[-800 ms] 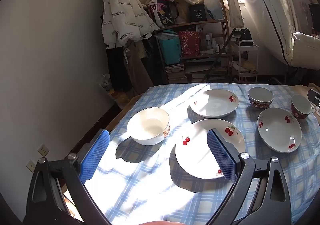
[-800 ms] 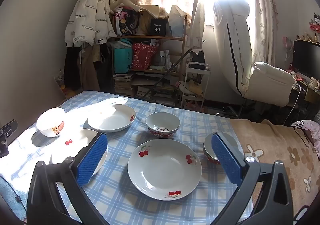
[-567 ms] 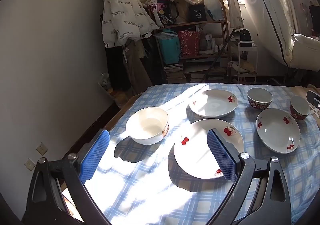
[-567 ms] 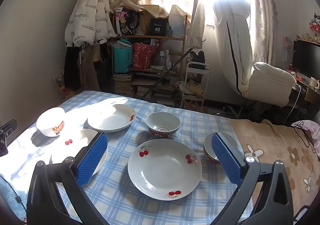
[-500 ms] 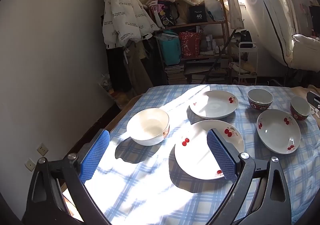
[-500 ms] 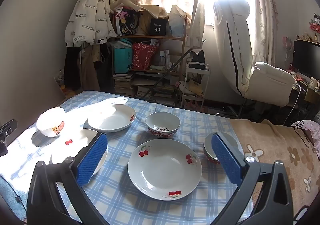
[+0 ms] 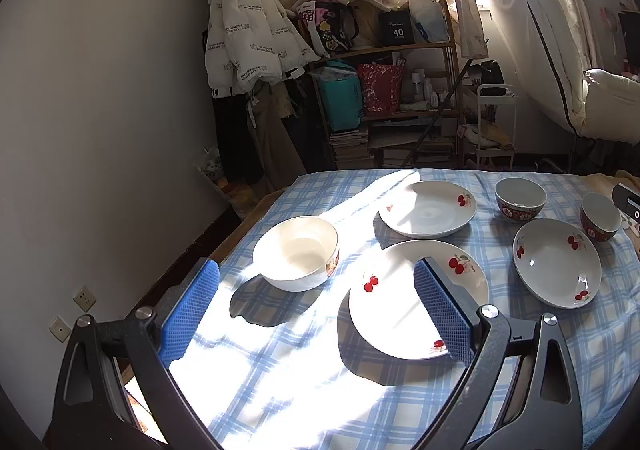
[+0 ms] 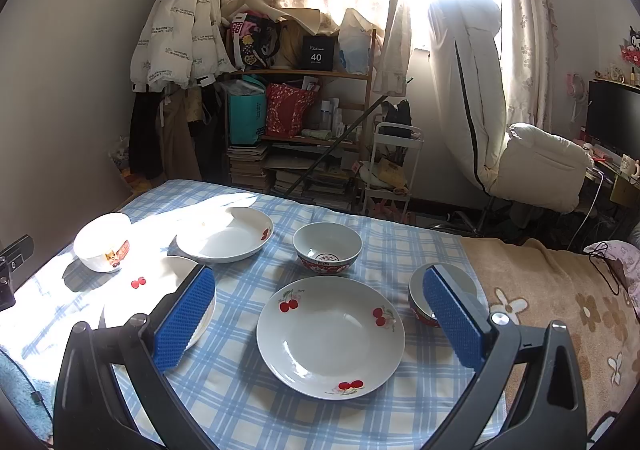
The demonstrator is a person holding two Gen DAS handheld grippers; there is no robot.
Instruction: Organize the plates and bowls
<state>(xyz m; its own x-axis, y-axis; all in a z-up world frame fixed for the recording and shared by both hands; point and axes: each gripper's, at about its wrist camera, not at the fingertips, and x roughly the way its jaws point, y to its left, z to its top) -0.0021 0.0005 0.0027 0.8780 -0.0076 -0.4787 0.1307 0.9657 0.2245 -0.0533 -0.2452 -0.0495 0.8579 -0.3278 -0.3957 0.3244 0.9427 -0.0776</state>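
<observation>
- The left gripper (image 7: 316, 310) hovers above the near-left part of the tabletop (image 7: 280, 378), its blue-padded fingers (image 7: 188, 314) spread wide with nothing between them.
- The right gripper (image 8: 320, 318) hovers over the near-right part of the checked cloth (image 8: 248, 402), fingers (image 8: 452, 318) likewise spread wide and holding nothing.
- A white bowl (image 7: 297, 252) with a small picture on its side sits at the far left, in a patch of sunlight, apart from the other dishes.
- A near-left plate (image 7: 404, 306) with cherry prints lies just right of the white bowl; the left gripper's right finger overlaps it in the left wrist view.
- A far plate (image 7: 428, 208) lies behind it, close but not touching.
- A right plate (image 8: 330, 336), deeper and cherry-printed, sits framed between the right gripper's fingers in the right wrist view.
- A red-patterned bowl (image 8: 327, 252) stands just behind the right plate, to the right of the far plate.
- A second red bowl (image 8: 420, 298) stands at the cloth's right edge, beside the right plate and partly hidden by the right finger.
- To its right lies a tan flowered blanket (image 8: 560, 302).
- All six dishes stand separately; none is stacked.
</observation>
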